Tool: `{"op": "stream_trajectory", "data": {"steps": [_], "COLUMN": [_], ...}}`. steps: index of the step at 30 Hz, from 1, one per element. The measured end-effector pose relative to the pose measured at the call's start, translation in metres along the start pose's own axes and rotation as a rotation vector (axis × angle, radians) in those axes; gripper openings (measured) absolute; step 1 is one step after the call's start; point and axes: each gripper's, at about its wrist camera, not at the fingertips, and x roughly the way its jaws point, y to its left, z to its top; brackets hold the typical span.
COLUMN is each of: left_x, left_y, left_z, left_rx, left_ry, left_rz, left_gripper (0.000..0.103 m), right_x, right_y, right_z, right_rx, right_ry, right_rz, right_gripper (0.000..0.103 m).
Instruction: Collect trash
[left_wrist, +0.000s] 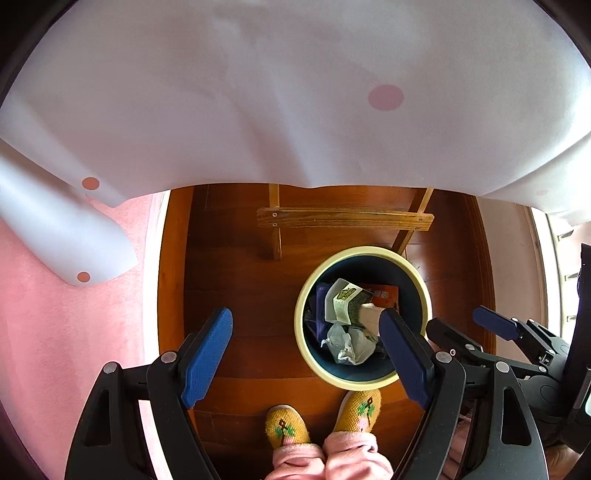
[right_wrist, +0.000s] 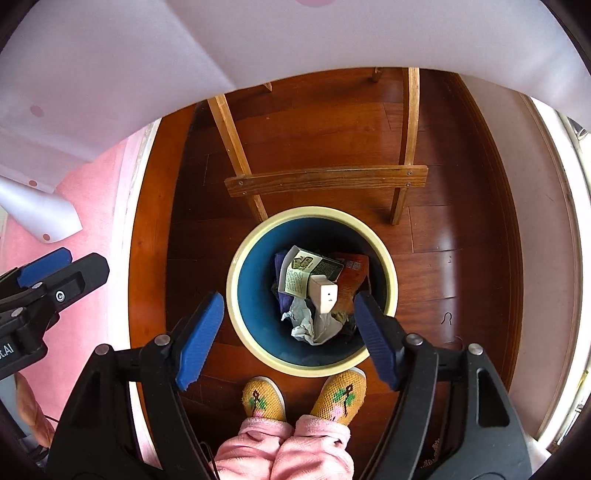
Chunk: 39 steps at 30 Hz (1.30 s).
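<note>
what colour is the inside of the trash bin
Dark blue inside the trash bin, with a cream rim; clearest in the right wrist view.

Cream-rimmed blue bin (right_wrist: 384, 258) upright on floor, holding crumpled paper (right_wrist: 314, 325), small cartons (right_wrist: 325, 293).

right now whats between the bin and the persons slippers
Nothing: in the right wrist view only a thin strip of bare wood floor separates the bin from the slippers.
</note>
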Motion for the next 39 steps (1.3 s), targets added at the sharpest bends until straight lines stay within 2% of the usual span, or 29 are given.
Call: {"op": "stream_trajectory", "data": {"steps": [7, 14, 24, 27, 31, 39], "left_x": [-0.034, -0.083, -0.191, -0.228, -0.273, -0.348], "left_y": [0.005, 0.0, -0.02, -0.026, -0.035, -0.05], "left_z": [0.009, 0.022, 0.043, 0.046, 0.051, 0.054], "left_rx": [-0.035, -0.041, -0.015, -0.008, 0.011, 0.007], "left_ry": [-0.03, -0.057, -0.107, -0.141, -0.166, -0.241], "left_rz": [0.005, 0.007, 0.05, 0.051, 0.092, 0.054], "left_gripper": [0.083, 0.083, 0.083, 0.083, 0.083, 0.083], "right_x": [-0.028, -0.085, -0.198, -0.235, -0.282, -0.376], "right_y": [0.011, 0.017, 0.023, 0.028, 0.039, 0.052], "right_z": [0.006, 0.01, 0.029, 0.035, 0.043, 0.062], "right_rx": [0.03, 0.051, 0.081, 0.068, 0.018, -0.021], "right_ry": [-0.041, -0.089, -0.135, -0.156, -0.184, -0.273], "right_rz": [0.008, 0.013, -0.014, -0.021, -0.04, -0.029], "right_gripper": [0.071, 0.071, 0.071, 0.071, 0.071, 0.071]}}
